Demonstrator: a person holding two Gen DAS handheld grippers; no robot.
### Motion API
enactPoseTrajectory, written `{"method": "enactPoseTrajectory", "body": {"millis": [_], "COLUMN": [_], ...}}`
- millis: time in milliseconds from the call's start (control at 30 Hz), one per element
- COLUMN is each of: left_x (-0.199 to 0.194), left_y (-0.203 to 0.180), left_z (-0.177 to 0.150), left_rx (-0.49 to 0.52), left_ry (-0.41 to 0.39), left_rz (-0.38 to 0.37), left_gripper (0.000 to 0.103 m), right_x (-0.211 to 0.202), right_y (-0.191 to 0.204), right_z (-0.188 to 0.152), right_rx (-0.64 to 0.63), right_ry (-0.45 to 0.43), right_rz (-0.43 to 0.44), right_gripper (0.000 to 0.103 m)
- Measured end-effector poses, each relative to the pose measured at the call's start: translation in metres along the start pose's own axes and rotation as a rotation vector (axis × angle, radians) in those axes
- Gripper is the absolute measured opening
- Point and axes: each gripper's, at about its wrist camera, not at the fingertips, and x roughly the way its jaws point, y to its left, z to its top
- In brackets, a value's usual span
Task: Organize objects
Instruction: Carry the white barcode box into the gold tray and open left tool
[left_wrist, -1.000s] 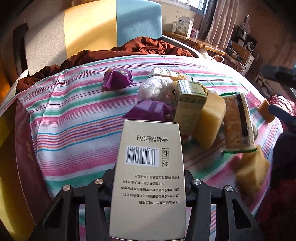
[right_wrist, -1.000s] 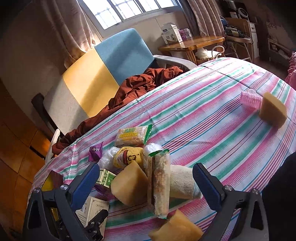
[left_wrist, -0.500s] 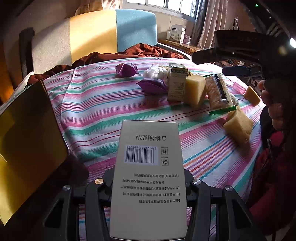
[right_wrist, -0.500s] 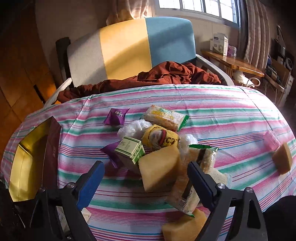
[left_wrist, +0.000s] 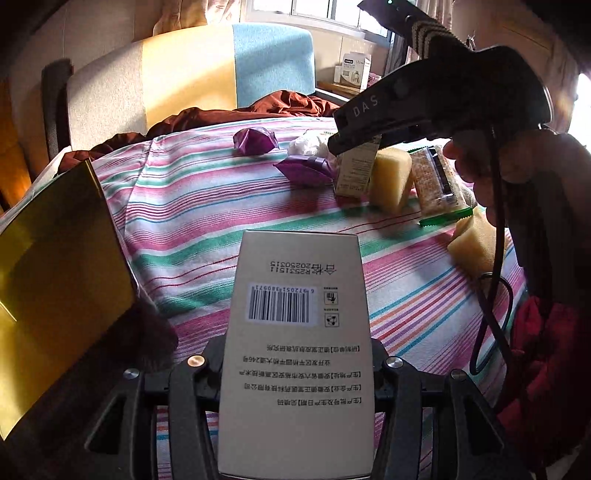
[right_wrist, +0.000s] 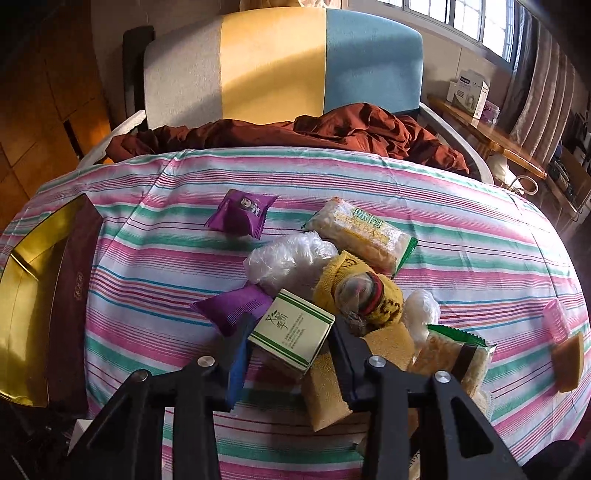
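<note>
Two grippers at work: your left gripper (left_wrist: 295, 369) clamps a tall white box (left_wrist: 295, 350), barcode side up, above the striped tablecloth (left_wrist: 192, 229). Your right gripper (right_wrist: 288, 354) is closing its jaws around a small green-striped carton (right_wrist: 291, 334) – whether the pads press yet is unclear – amid sponges and purple packets (right_wrist: 240, 214). Off to the left sits a gold-lined box (right_wrist: 26, 295).

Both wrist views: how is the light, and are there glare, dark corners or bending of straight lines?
Left wrist view: low sunlight, glare at the right edge, and the gold box shines. Right wrist view: sun patch on the chair back, and the striped cloth bulges from the fisheye. Both have dark corners.
</note>
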Motion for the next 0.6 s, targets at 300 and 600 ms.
{"method": "enactPoseTrajectory", "body": {"millis": [300,600], "left_x": [-0.006,-0.04], "left_y": [0.003,0.004], "left_z": [-0.004,0.001], "left_rx": [-0.028,-0.031], "left_ry": [0.003,-0.052], "left_rz": [0.026,0.033], "left_gripper": [0.051,0.05], "right_x": [-0.021,-0.03], "right_y": [-0.008,-0.007], "right_z": [0.005,0.005], "right_rx": [0.04,0.042], "right_ry": [-0.089,-0.13], "right_rz": [0.042,0.068], "right_gripper": [0.04,0.04]}}
